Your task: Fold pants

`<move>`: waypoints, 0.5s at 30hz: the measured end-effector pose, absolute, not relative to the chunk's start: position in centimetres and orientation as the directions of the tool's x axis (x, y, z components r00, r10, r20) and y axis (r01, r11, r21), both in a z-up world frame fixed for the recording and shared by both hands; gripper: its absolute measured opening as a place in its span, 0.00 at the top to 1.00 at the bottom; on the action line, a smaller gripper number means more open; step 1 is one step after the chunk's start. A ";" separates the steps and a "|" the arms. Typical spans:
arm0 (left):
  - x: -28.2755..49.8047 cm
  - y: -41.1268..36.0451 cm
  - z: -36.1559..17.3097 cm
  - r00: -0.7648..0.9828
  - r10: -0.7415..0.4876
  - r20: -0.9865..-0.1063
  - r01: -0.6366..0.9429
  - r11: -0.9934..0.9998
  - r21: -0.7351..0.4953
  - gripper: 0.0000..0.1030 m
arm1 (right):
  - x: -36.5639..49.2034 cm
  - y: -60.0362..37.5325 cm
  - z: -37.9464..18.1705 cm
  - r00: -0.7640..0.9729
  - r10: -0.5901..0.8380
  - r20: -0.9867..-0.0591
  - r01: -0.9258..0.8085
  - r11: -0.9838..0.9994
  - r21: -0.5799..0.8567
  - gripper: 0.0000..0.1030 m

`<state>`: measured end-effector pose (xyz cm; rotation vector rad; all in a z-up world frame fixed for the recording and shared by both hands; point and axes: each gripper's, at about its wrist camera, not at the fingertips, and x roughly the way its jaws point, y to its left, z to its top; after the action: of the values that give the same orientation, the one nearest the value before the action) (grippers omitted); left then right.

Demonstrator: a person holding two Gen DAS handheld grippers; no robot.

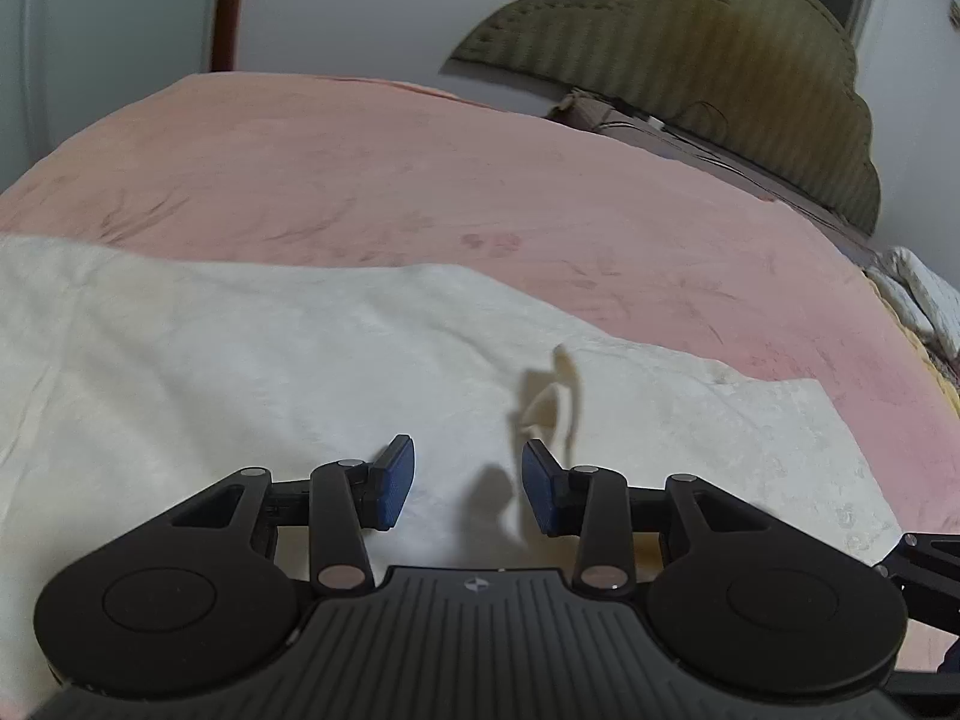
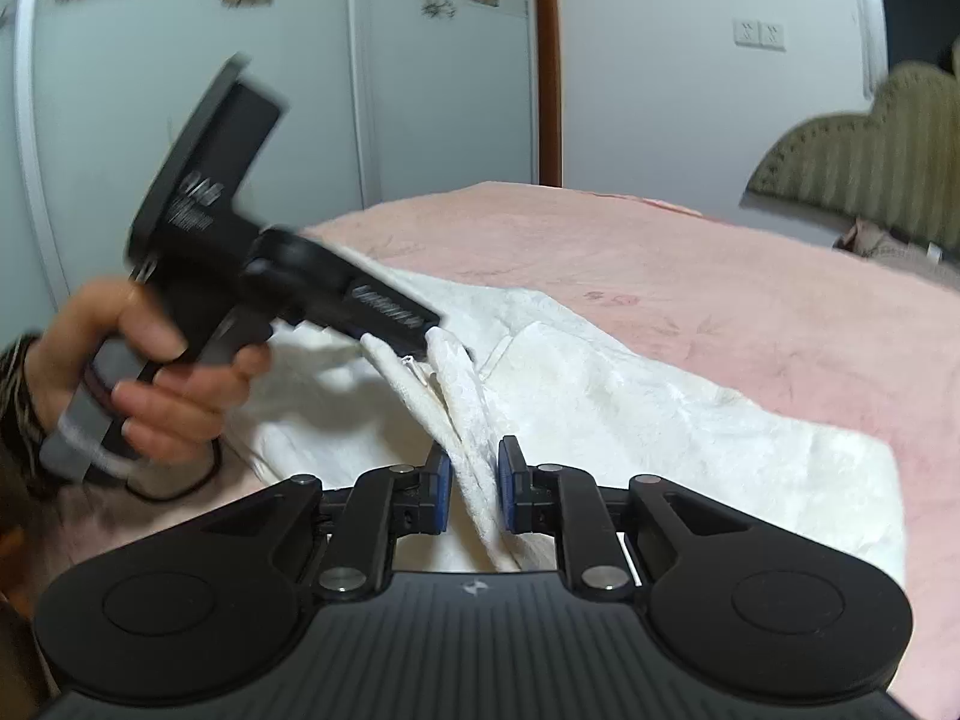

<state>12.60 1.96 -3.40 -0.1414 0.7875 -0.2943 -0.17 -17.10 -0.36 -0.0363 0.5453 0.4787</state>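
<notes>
White pants (image 2: 600,396) lie on the pink bed (image 2: 750,300), mid-frame. The right gripper (image 2: 474,492) pinches a raised fold at lower centre; the left gripper (image 1: 468,483) hangs part-open, empty, above them.

The pants (image 2: 600,396) are white, soft and a bit bumpy. They lie spread out on a pink bed. Most of the cloth lies flat, with some wrinkles. One edge is lifted up into a thick ridge. On the flat part a pocket seam shows. In the left wrist view the pants (image 1: 240,360) stretch wide, and a thin cream string stands up from them.
</notes>
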 end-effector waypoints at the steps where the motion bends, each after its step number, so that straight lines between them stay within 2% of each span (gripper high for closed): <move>1: 12.3 2.5 -3.3 0.668 -0.313 -0.676 0.200 0.949 -0.242 0.56 | -0.2 -16.8 -0.5 0.729 0.446 -0.519 -0.473 0.877 0.090 0.73; 2: 12.2 2.9 -3.3 0.669 -0.306 -0.677 0.191 0.951 -0.242 0.56 | 0.1 -16.5 -0.6 0.701 0.458 -0.547 -0.504 0.860 0.073 0.64; 3: 12.1 3.1 -3.3 0.672 -0.296 -0.679 0.182 0.955 -0.235 0.56 | 0.0 -15.7 -1.1 0.692 0.439 -0.574 -0.521 0.853 0.025 0.39; 4: 12.1 3.3 -3.4 0.675 -0.285 -0.681 0.174 0.958 -0.229 0.56 | -0.4 -14.7 -1.5 0.708 0.400 -0.582 -0.518 0.854 -0.043 0.28; 6: 12.2 3.6 -3.7 0.675 -0.271 -0.686 0.160 0.962 -0.223 0.56 | -0.6 -13.6 -2.2 0.728 0.350 -0.590 -0.522 0.840 -0.146 0.29; 8: 12.2 3.6 -3.6 0.676 -0.271 -0.685 0.152 0.961 -0.230 0.56 | -0.1 -14.2 -1.8 0.708 0.402 -0.581 -0.548 0.831 -0.094 0.29; 12: 12.1 3.9 -3.4 0.676 -0.277 -0.683 0.151 0.959 -0.239 0.56 | -0.4 -17.0 0.4 0.695 0.548 -0.466 -0.592 0.803 0.061 0.29; 15: 12.7 4.2 -3.4 0.640 -0.350 -0.684 0.157 0.931 -0.329 0.56 | 0.3 -17.4 0.9 0.750 0.481 -0.453 -0.529 0.848 0.026 0.30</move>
<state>12.69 4.21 -3.38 -0.2490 0.8282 -0.2924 0.34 -17.41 0.92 -0.1064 0.4657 0.5528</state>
